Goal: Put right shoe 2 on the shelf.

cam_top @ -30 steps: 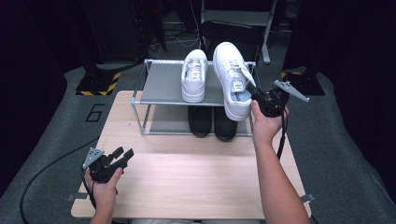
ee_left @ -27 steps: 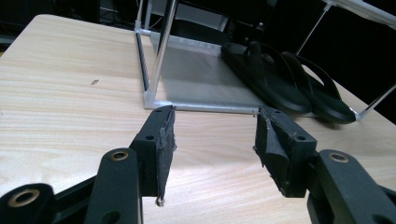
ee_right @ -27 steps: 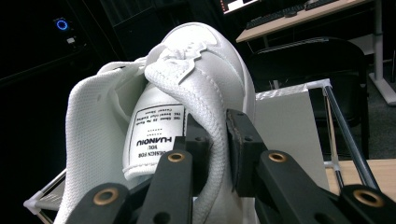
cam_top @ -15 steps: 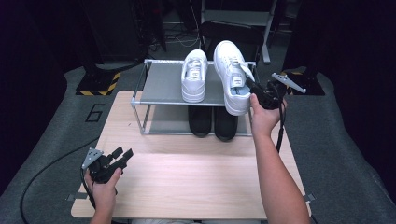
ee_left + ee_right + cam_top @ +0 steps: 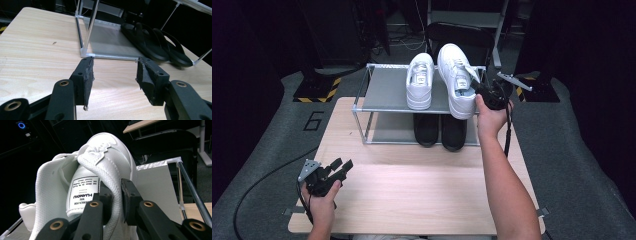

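A two-tier metal shoe rack (image 5: pixel 384 95) stands at the far side of the wooden counter (image 5: pixel 422 190). Its upper shelf carries two white sneakers; its lower shelf carries a pair of black flip-flops (image 5: pixel 152 45), set side by side toward the right end. The right claw (image 5: pixel 116 192) is closed on the padded collar of the right white sneaker (image 5: pixel 457 80), one jaw inside the shoe opening and one outside. In the right gripper view the tongue label, which reads HUANQIU, sits just left of the jaws. In the high view this sneaker lies at the right end of the upper shelf, its heel overhanging the front edge at the person's right hand (image 5: pixel 489 117). The left white sneaker (image 5: pixel 420 80) rests just beside it, untouched. The left claw (image 5: pixel 334 170) is held low over the near left corner of the counter, well apart from the rack. Its jaws stand wide and hold nothing.
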Available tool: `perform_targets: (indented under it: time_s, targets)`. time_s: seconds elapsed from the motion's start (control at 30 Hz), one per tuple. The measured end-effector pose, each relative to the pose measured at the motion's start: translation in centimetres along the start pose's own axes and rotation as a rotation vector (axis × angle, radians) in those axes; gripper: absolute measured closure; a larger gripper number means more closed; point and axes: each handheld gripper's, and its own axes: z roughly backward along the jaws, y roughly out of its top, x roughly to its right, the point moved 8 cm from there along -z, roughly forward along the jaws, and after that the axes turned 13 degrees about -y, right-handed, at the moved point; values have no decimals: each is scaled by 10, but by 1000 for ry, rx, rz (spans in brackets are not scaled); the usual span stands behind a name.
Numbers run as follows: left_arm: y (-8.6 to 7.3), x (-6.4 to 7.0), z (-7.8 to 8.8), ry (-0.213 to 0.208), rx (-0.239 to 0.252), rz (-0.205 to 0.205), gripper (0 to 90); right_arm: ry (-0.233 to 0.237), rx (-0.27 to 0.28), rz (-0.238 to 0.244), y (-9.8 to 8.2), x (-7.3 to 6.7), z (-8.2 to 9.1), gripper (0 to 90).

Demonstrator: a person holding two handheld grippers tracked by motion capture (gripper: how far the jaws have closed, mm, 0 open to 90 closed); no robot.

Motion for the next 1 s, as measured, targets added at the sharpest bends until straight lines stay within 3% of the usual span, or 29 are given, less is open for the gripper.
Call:
perform_targets:
  time_s: [0.4,0.67,1.0]
  targets:
    - [0,-1,4,3,7,-9,472,-32,-42,-17,2,4,-18,795]
    - [-1,-2,2,1,0,1,472,-50,-45,14,4,0,-29,794]
    - [-1,0,2,-6,-1,-6,472,-72,-86,-3,0,3,-40,789]
